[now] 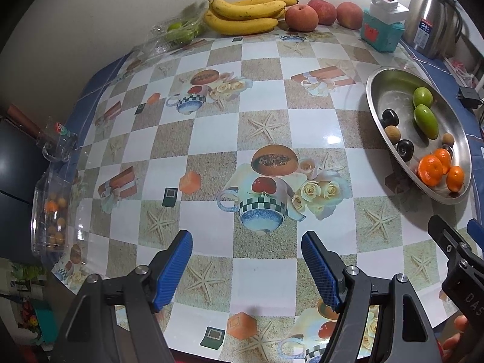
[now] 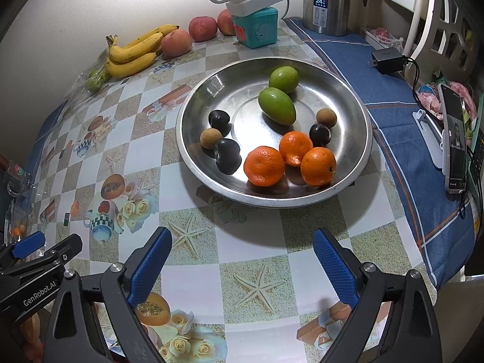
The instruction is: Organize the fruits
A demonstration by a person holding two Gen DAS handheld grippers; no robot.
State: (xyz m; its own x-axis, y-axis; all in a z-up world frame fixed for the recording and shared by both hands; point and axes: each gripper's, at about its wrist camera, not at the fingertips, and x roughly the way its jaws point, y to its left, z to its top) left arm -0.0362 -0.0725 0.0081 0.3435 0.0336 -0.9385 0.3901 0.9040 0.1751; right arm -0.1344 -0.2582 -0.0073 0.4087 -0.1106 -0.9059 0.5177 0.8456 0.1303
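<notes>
A round steel plate (image 2: pixel 357 112) (image 1: pixel 390 90) holds three oranges (image 2: pixel 264 166), two green fruits (image 2: pixel 276 105), dark plums (image 2: pixel 227 155) and small brown longans (image 2: pixel 210 138). At the back wall lie bananas (image 1: pixel 245 15) (image 2: pixel 133 51) and three red apples (image 1: pixel 301 17) (image 2: pixel 202 28). My left gripper (image 1: pixel 246 269) hangs open over bare tablecloth with nothing between its blue pads. My right gripper (image 2: pixel 242 269) is open too, just in front of the plate, and it is empty. Its black finger shows at the right edge of the left wrist view.
A clear bag with green fruit (image 1: pixel 178 31) lies beside the bananas. A teal box under a white power strip (image 2: pixel 257 27) and a steel thermos (image 2: pixel 326 0) stand at the back. A clear box of small fruit (image 1: pixel 51 211) sits at the left edge. A phone (image 2: pixel 453 139) and charger (image 2: pixel 387 60) lie right.
</notes>
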